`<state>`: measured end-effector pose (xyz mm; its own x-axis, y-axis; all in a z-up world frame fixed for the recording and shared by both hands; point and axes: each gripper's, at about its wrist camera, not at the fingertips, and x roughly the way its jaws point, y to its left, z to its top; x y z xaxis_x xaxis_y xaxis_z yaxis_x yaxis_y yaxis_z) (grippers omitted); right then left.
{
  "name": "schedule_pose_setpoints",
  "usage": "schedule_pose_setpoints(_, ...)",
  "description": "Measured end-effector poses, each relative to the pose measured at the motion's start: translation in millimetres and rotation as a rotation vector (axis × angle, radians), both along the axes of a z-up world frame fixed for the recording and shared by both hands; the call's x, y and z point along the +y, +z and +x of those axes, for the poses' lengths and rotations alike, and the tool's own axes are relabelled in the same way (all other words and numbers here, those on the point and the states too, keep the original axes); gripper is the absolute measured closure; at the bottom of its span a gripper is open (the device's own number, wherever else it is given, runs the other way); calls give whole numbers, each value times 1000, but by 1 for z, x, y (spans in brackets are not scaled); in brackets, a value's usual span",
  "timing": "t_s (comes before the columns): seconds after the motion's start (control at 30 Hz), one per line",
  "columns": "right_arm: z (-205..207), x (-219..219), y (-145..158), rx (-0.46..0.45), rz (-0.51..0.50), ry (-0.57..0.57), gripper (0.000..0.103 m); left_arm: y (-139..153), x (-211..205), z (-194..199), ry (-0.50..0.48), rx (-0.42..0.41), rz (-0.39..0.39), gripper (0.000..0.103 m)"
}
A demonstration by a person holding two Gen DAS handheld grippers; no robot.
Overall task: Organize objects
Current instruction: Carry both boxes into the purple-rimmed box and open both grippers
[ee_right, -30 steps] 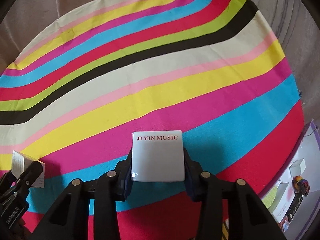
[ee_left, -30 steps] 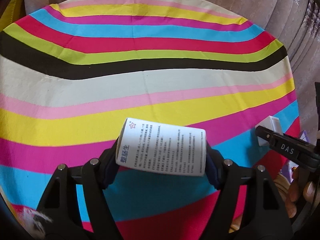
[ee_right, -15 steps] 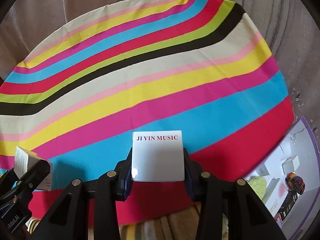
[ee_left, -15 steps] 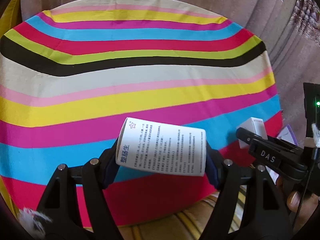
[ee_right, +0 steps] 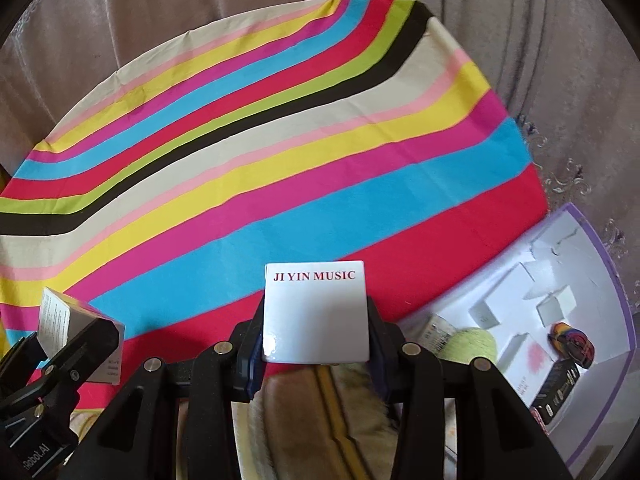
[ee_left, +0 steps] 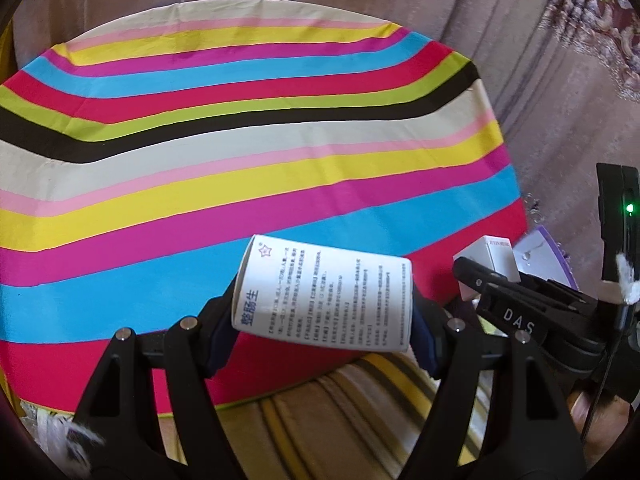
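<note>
As both grippers retreat from the striped tablecloth (ee_left: 256,168), status reads:
Left gripper (ee_left: 322,322): clamped on medicine box (ee_left: 326,300).
Right gripper (ee_right: 316,344): clamped on JI YIN MUSIC box (ee_right: 316,316).
Storage tray (ee_right: 616,280): now visible; probable destination.

Your two views are bright, in even daylight, and the striped cloth (ee_left: 256,168) reads vivid and sharp across its middle. You get a small glare patch on the lower left corner of the glossy white box (ee_right: 316,312). Strong fisheye bending curves the stripes, and black vignette fills the corners. The striped fabric (ee_right: 332,408) below the surface's near edge is soft and smeared.
</note>
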<state>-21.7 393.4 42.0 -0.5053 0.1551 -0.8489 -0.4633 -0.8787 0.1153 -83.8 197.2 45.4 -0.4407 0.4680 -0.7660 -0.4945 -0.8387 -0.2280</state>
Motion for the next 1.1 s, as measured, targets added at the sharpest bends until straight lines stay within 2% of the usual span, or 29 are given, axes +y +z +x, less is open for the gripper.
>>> schedule_pose_setpoints(0.6, 74, 46, 16, 25, 17, -97, 60, 17, 64, 56, -154, 24, 10, 28)
schedule_pose_setpoints(1.1, 146, 122, 14, 17, 24, -264, 60, 17, 140, 98, -319, 37, -31, 28)
